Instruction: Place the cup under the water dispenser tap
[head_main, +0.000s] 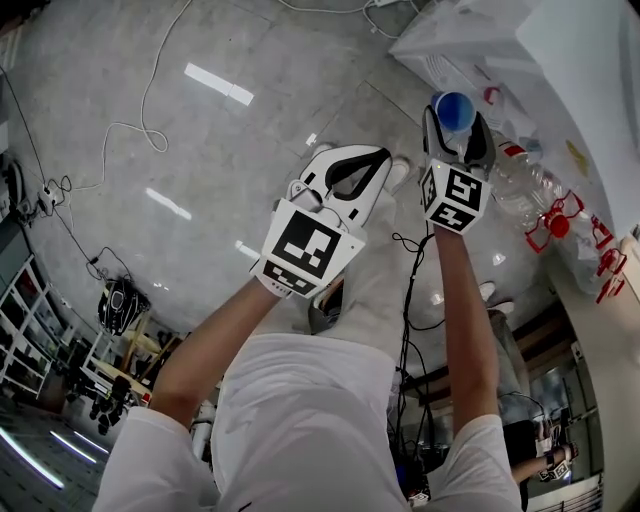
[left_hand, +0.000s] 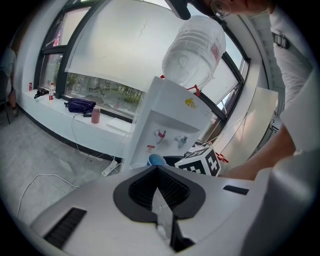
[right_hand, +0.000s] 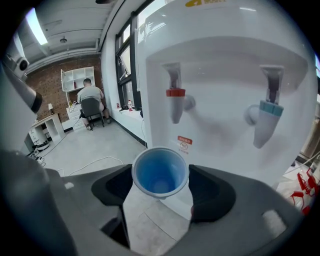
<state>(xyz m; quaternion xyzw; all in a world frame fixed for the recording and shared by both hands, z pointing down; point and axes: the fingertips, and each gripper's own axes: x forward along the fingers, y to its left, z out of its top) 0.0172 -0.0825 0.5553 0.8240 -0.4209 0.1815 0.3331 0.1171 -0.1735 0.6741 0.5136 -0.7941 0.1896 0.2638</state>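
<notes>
A small blue cup (right_hand: 160, 172) stands upright between my right gripper's (right_hand: 161, 189) black pads, and that gripper is shut on it. Just ahead is the white water dispenser (right_hand: 225, 75), with a red tap (right_hand: 175, 100) up and a little right of the cup and a blue tap (right_hand: 264, 120) farther right. The cup sits below tap height, in front of the recess. From above, the cup (head_main: 455, 110) shows in the right gripper (head_main: 457, 125). My left gripper (head_main: 378, 160) hangs to its left, shut and empty. Its own view looks at the dispenser (left_hand: 170, 125), the jug (left_hand: 195, 45) and the cup (left_hand: 156, 160).
Cables (head_main: 150, 90) trail over the grey floor, and a power strip (left_hand: 110, 169) lies beside the dispenser. A window ledge (left_hand: 60, 102) carries a dark bag (left_hand: 80, 105) and a pink bottle (left_hand: 95, 115). A person (right_hand: 91, 97) sits at a desk far back. Red clips (head_main: 555, 225) lie at right.
</notes>
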